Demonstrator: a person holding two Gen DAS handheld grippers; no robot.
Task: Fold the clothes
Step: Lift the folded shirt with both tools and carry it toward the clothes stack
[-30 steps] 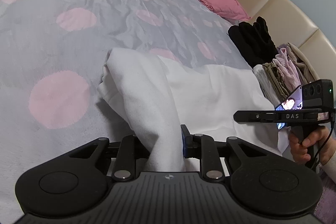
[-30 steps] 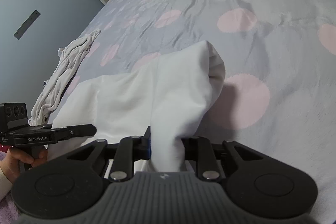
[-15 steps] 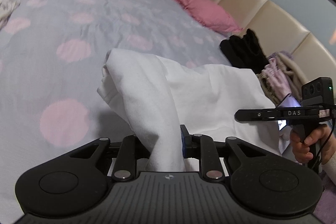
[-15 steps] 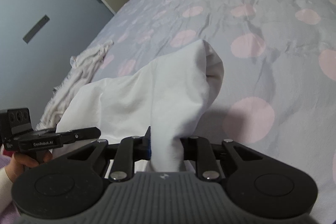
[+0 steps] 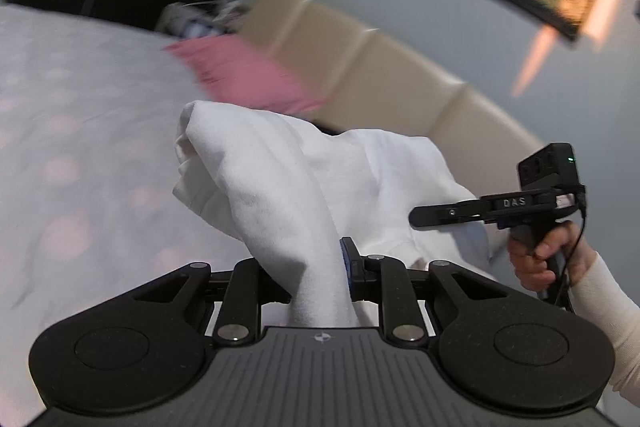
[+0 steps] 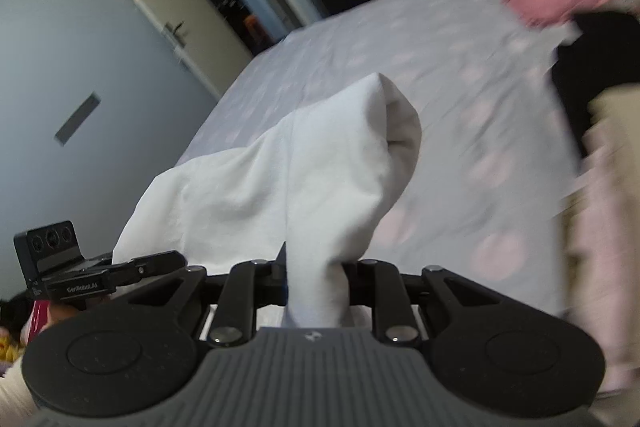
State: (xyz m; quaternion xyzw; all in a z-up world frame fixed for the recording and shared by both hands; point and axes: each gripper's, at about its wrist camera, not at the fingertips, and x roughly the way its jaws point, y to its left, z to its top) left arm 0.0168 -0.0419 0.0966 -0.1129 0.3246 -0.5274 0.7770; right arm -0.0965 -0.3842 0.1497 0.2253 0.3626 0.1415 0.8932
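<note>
I've hoisted the white garment (image 5: 280, 187) off the bed (image 5: 80, 147) since a second ago. Both tongs, left gripper (image 5: 320, 267) and right gripper (image 6: 316, 271), stay clamped on it (background blurred), so I reckon it's ready to shake out and lay flat.

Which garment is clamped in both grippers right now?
The white garment, pinched by both grippers; the black one and pale ones lie unheld by the headboard.

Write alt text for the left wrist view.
The left gripper is clamped on a bunched corner of a white garment, held up above a grey bedspread with pink dots. At right, a hand holds the right gripper beside the cloth; a pink pillow and beige headboard blur behind.
</note>
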